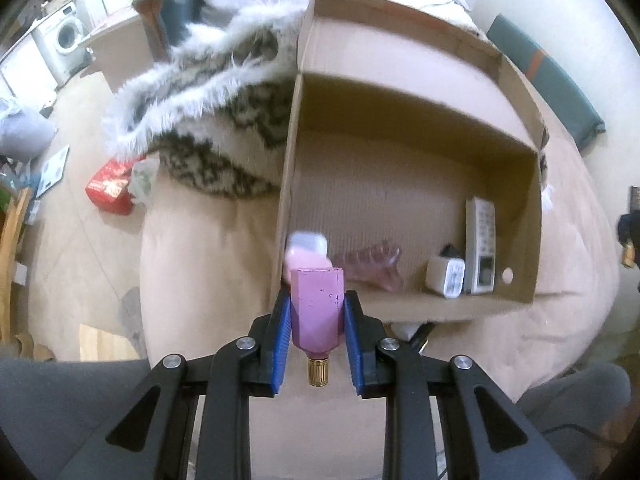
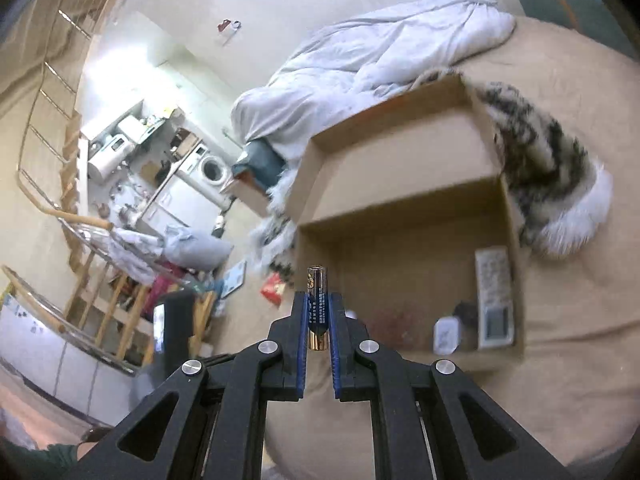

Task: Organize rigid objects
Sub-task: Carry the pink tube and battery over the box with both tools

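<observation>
Beige bed cover is the work surface, with an open cardboard box sitting on it, centre-right in both views; a fuzzy patterned throw is bunched against its side. Room is cluttered: washing machine and shelving mid-left in the right wrist view, wooden stair rail far left, white duvet heaped at the top. Left gripper has its blue pads clamped on a pink bottle, gold cap pointing back toward the camera, held just in front of the box's near wall at lower centre. Right gripper is closed on a battery, upright between the pads, lower centre, above the near left corner of the box. In the box: remote control along the right wall, white charger just beside it, pink hair claw near the front. Only the left view resolves the claw, and the pale pink container behind the bottle; the right view shows a dark red smear there. Red packet on the floor, print unreadable. Both views motion-blurred.
</observation>
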A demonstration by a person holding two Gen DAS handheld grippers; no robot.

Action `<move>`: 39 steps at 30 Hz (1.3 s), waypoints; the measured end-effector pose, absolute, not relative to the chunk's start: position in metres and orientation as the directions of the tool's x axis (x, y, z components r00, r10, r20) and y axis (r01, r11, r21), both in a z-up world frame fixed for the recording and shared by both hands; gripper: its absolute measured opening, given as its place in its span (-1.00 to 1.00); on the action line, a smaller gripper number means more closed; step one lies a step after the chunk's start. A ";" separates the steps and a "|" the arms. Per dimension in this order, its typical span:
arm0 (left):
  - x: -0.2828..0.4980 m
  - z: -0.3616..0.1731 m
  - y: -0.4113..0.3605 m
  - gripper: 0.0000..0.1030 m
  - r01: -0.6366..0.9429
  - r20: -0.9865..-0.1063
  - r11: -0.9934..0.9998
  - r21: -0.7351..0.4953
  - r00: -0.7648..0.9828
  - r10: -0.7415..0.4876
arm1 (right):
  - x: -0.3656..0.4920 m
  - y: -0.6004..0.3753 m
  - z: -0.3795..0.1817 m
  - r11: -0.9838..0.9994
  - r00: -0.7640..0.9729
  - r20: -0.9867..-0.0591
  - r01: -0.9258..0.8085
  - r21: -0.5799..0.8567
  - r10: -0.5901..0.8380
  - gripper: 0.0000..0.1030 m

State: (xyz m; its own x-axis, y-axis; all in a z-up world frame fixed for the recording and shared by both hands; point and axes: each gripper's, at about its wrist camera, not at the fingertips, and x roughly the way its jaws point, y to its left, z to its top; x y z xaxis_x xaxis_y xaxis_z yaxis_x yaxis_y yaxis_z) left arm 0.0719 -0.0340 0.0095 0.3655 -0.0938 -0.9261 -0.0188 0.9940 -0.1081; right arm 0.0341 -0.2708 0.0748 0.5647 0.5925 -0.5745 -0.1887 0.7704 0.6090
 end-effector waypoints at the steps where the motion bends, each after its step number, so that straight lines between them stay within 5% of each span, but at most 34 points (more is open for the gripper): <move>1: 0.076 0.013 -0.035 -0.56 -0.013 -0.923 0.995 -0.103 0.374 -0.091 | 0.040 -0.273 0.073 0.775 0.567 -0.579 -0.184 0.604 0.586 -0.78; 20: 0.153 -0.017 -0.062 -0.56 0.032 -0.911 0.996 -0.089 0.400 -0.094 | 0.108 -0.270 0.014 0.883 0.522 -0.723 -0.145 0.447 0.452 -0.78; 39: 0.147 -0.047 -0.077 -0.56 0.109 -0.887 0.994 -0.028 0.455 -0.075 | 0.122 -0.248 -0.048 0.938 0.370 -0.863 -0.108 0.328 0.344 -0.78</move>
